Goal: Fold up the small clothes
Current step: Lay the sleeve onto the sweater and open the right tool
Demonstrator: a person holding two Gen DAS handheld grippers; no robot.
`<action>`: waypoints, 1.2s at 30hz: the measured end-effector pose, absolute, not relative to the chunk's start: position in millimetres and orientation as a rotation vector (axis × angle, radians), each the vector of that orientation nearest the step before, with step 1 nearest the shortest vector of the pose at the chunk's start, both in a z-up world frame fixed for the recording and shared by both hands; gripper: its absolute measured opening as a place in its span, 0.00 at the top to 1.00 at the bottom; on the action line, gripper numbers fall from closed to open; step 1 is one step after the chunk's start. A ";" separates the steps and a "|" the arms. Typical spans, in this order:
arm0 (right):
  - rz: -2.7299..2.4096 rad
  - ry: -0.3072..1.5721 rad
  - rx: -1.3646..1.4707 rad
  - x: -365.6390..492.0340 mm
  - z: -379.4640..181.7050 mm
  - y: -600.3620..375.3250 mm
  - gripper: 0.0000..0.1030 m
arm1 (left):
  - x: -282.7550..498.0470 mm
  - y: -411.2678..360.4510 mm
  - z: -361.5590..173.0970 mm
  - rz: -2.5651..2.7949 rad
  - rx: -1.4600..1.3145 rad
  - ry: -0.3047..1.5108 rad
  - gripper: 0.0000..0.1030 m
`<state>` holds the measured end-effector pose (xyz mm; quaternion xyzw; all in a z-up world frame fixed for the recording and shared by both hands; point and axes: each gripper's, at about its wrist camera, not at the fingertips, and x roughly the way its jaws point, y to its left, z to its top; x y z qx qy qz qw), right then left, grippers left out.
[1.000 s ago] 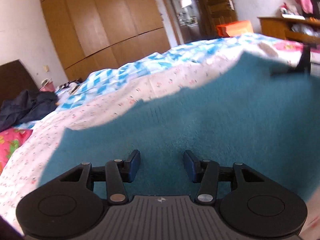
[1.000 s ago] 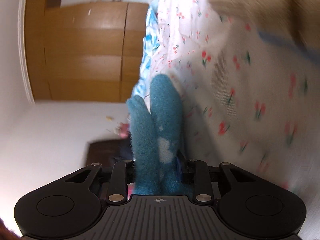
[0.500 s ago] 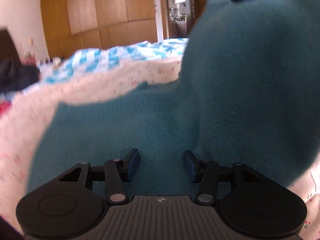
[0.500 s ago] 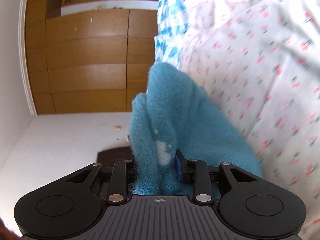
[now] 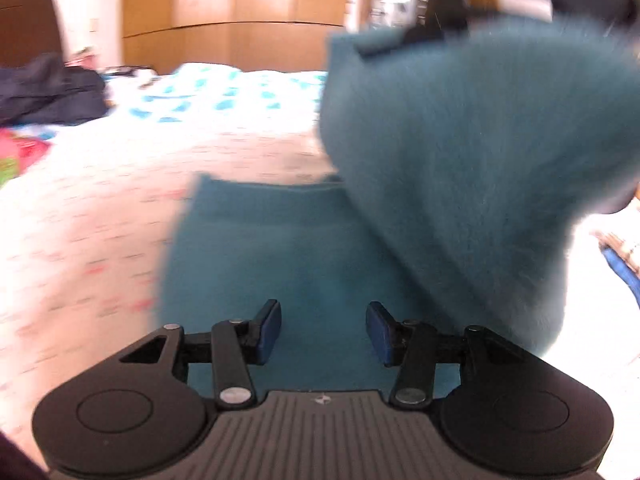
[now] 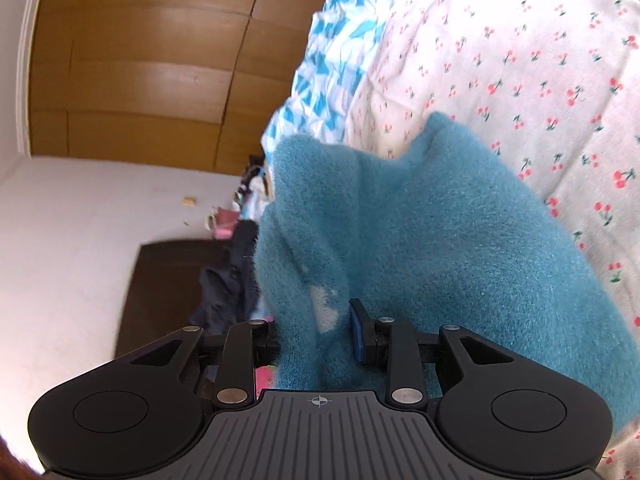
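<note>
Left claw (image 5: 323, 330): pads spread, empty, low over the flat part of the fuzzy teal knit garment (image 5: 280, 264). Right claw (image 6: 316, 334): pinching a lifted edge of it. Carry that edge over squarely and align borders before letting go. Surface: bed, cherry-print white sheet (image 6: 540, 60); wooden wardrobe (image 6: 140, 60) behind.

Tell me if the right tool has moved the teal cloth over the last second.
Yes. In the left view, the lifted teal cloth has swung leftward across the bedsheet, toward the wardrobe, carried by the right tool.
</note>
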<state>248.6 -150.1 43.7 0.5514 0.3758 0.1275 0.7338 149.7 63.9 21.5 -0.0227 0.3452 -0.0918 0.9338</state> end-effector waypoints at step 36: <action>0.538 1.007 0.216 275.0 66.0 -1.1 0.61 | 114.1 136.5 31.2 -0.071 -0.325 0.561 0.49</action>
